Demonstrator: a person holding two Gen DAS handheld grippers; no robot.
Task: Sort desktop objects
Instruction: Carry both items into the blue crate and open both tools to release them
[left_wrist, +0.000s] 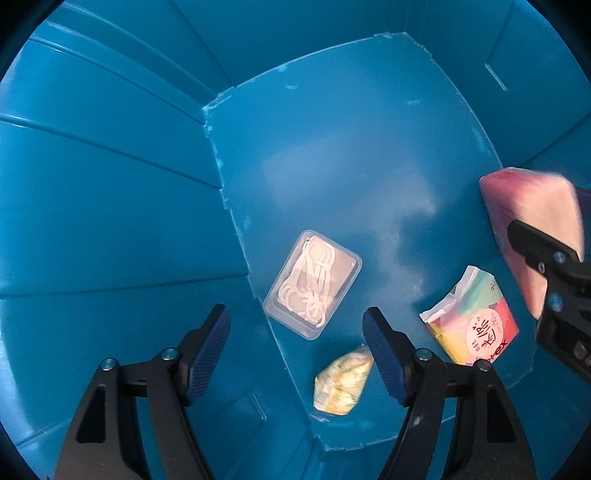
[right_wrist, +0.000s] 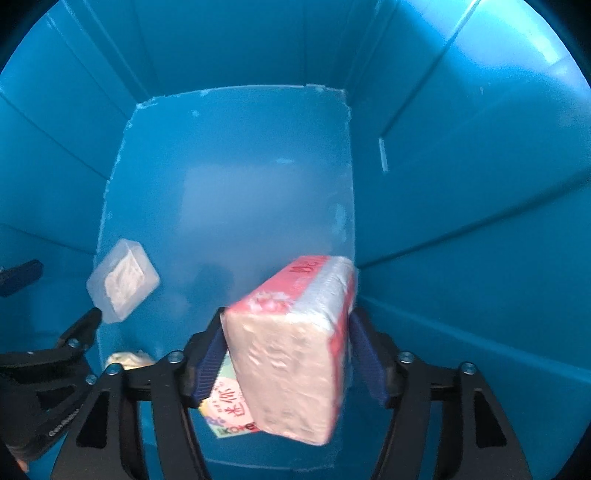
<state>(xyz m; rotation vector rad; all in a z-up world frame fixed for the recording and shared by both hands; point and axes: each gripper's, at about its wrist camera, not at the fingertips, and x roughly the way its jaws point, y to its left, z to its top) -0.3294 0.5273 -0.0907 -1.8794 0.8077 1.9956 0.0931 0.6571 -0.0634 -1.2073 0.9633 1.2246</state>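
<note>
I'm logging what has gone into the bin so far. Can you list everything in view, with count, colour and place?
Bin: one, blue, surrounds the whole scene.
Clear plastic box of white looped cord: one, on the bin floor near the left wall.
Small crumpled packet: one, pale yellow-green, blurred, below the left gripper.
Mini tissue pack: one, multicoloured with a red-lettered label, on the floor beside the clear box.
Large tissue pack: one, pink and white, tilted and blurred between the right gripper's pads; the left pad seems clear of it.
Left gripper: black with blue pads, open, empty.
Right gripper: black with blue pads, open.
</note>
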